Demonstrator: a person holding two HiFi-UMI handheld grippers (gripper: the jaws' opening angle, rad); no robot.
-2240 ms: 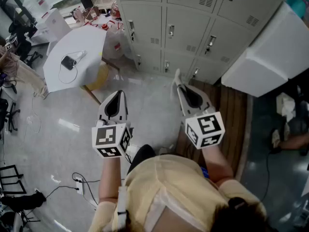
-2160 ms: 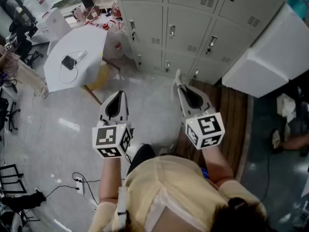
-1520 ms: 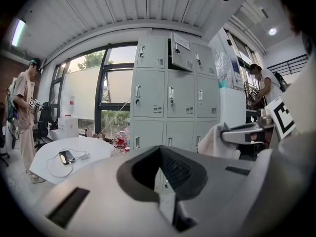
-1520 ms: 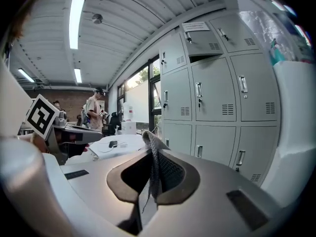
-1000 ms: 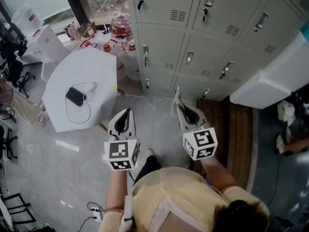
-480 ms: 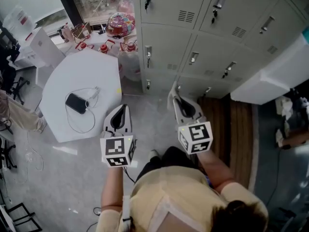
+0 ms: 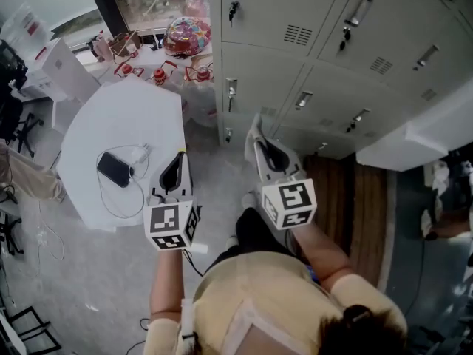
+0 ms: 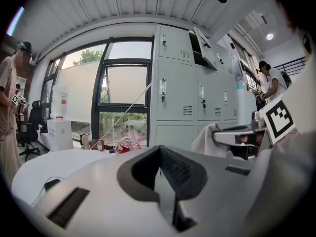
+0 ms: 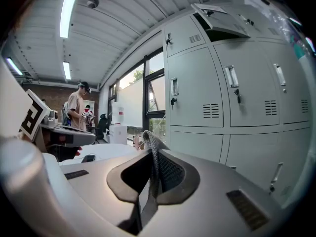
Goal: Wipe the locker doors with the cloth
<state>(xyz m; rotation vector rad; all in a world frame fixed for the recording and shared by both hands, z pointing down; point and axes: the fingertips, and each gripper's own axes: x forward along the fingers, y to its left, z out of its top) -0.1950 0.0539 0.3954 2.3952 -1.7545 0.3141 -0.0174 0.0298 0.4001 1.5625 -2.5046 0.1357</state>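
Grey locker doors rise ahead of me and fill the right gripper view. My right gripper points at the lower doors from a short way off and is shut on a pale cloth, whose edge sticks up between the jaws. That cloth also shows in the left gripper view, draped at the right gripper's tip. My left gripper hangs lower and to the left, beside the white table, shut with nothing in it.
A white table with a dark phone and cable stands at the left. A white box juts out at the right above a wooden strip. One upper locker door hangs open. A person stands far left.
I have stepped closer to the lockers, which now fill more of the head view. Both grippers have moved forward, the right one nearer the lower doors, still holding the cloth.
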